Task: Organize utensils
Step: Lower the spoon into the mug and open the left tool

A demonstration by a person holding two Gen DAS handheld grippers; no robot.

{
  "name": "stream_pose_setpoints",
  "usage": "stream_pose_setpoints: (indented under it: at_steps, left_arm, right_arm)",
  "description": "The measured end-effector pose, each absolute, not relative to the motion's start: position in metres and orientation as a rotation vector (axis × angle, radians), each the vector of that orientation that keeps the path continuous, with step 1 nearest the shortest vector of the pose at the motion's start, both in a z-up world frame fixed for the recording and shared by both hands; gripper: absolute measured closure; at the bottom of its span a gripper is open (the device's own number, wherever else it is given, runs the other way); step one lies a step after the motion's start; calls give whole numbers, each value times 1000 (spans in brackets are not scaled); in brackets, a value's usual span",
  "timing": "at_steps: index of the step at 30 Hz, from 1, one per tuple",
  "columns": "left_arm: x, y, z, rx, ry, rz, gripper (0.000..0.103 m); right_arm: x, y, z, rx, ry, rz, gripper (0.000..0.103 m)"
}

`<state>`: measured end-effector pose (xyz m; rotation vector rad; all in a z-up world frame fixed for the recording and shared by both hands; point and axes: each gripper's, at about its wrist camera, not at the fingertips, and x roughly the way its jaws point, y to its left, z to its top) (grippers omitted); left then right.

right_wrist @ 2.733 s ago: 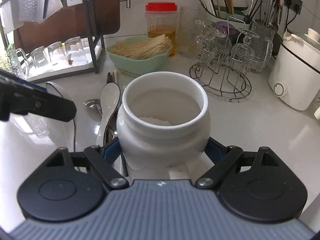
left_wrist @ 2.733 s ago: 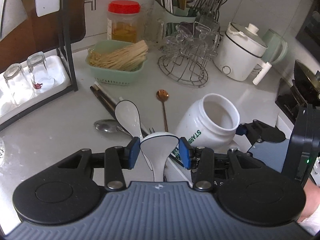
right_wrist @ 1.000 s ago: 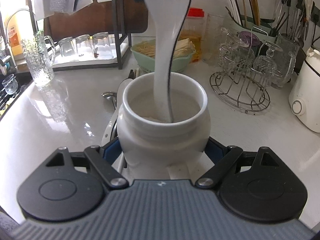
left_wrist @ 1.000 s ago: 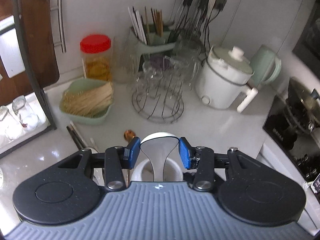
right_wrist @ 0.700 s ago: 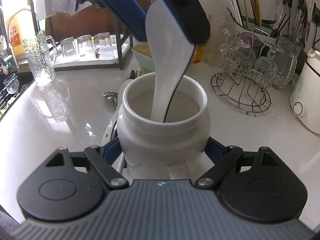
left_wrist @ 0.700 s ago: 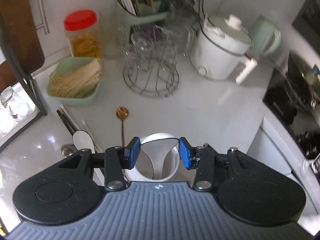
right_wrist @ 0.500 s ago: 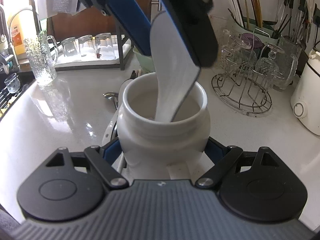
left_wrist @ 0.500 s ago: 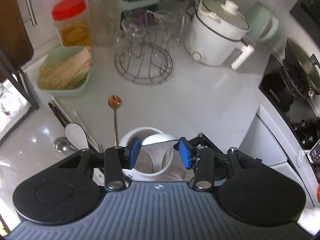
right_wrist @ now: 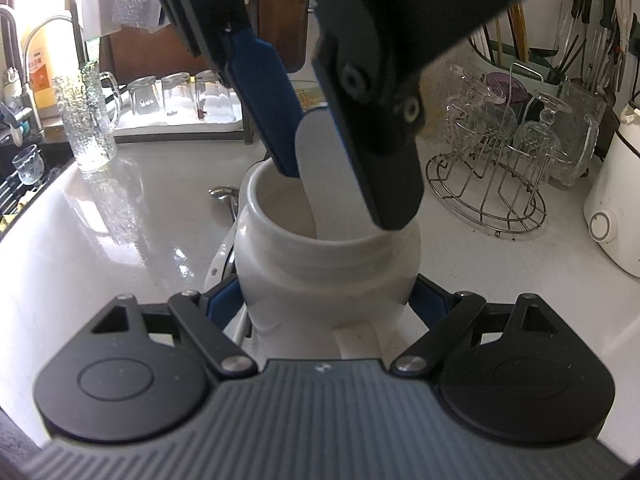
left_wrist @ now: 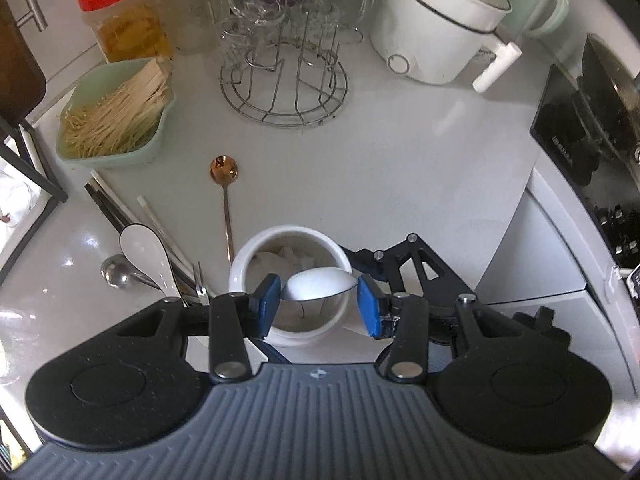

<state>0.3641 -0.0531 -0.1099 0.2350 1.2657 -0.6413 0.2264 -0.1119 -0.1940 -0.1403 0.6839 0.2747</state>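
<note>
My left gripper [left_wrist: 318, 292] is shut on the bowl of a white ceramic spoon [left_wrist: 320, 288] and points steeply down over the white jar [left_wrist: 244, 264]. In the right wrist view the white spoon [right_wrist: 316, 168] has its handle down inside the white jar [right_wrist: 328, 264], with the left gripper [right_wrist: 340, 188] just above the rim. My right gripper [right_wrist: 326, 300] is shut on the jar's body and holds it upright on the counter. Left of the jar lie a second white spoon [left_wrist: 144, 252], a metal spoon [left_wrist: 114, 274], a copper spoon [left_wrist: 224, 170], dark chopsticks [left_wrist: 108, 208] and a fork [left_wrist: 199, 280].
A green basket of sticks [left_wrist: 116, 120] and a red-lidded jar [left_wrist: 120, 12] stand at the back left. A wire glass rack [left_wrist: 284, 80] and a white cooker [left_wrist: 436, 28] are behind. A black stove [left_wrist: 592, 140] is on the right. A glass mug [right_wrist: 90, 128] stands near the sink.
My left gripper has tipped further downward and sunk toward the jar, so the spoon's handle now reaches deeper inside. The right gripper and the jar have stayed still.
</note>
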Motion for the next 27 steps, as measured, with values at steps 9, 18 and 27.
stream_pose_setpoints:
  at_steps: [9, 18, 27]
  left_arm:
    - [369, -54, -118, 236, 1299, -643, 54]
    - [371, -51, -108, 207, 1267, -630, 51]
    - [369, -41, -96, 162, 1218, -629, 49]
  right_arm:
    - [225, -112, -195, -142, 676, 277, 13]
    - [224, -112, -194, -141, 675, 273, 13]
    - [224, -111, -194, -138, 678, 266, 13]
